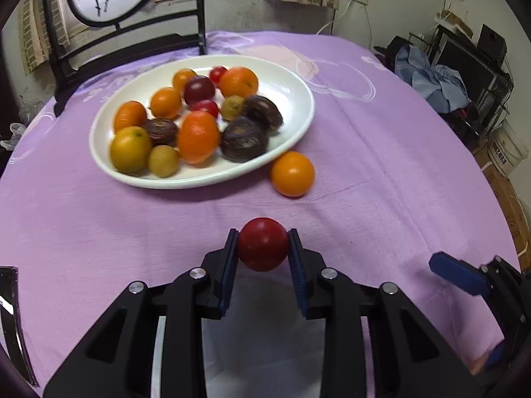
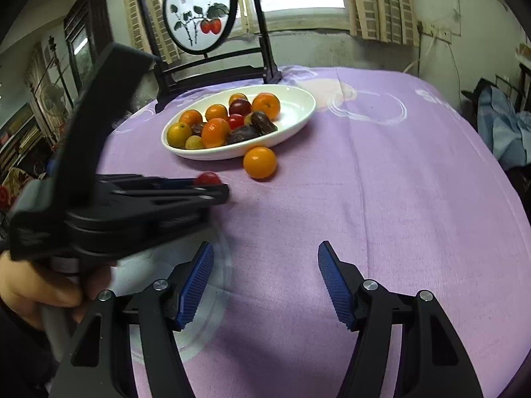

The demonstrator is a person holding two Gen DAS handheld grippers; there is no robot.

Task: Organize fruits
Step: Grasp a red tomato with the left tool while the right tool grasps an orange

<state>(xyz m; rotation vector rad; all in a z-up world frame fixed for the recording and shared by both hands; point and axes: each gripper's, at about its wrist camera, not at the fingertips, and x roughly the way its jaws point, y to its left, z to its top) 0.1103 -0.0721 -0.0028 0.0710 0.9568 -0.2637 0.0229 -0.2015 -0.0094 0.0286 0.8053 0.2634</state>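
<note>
My left gripper [image 1: 263, 242] is shut on a small red tomato [image 1: 263, 243], held just above the purple tablecloth in front of the white oval plate [image 1: 292, 89]. The plate holds several oranges, dark passion fruits, small red tomatoes and small yellow-green fruits. One loose orange [image 1: 292, 174] lies on the cloth touching the plate's near right rim. In the right wrist view the left gripper [image 2: 212, 182] is at the left with the tomato [image 2: 207, 178] at its tip, the plate [image 2: 298, 112] and loose orange [image 2: 260, 162] beyond. My right gripper [image 2: 262, 265] is open and empty, low over the cloth.
A dark wooden stand with a round painted panel [image 2: 199, 10] stands behind the plate at the table's far edge. The round table's purple cloth [image 2: 381, 182] stretches to the right. Shelves and clutter [image 1: 464, 76] sit off the table's right side.
</note>
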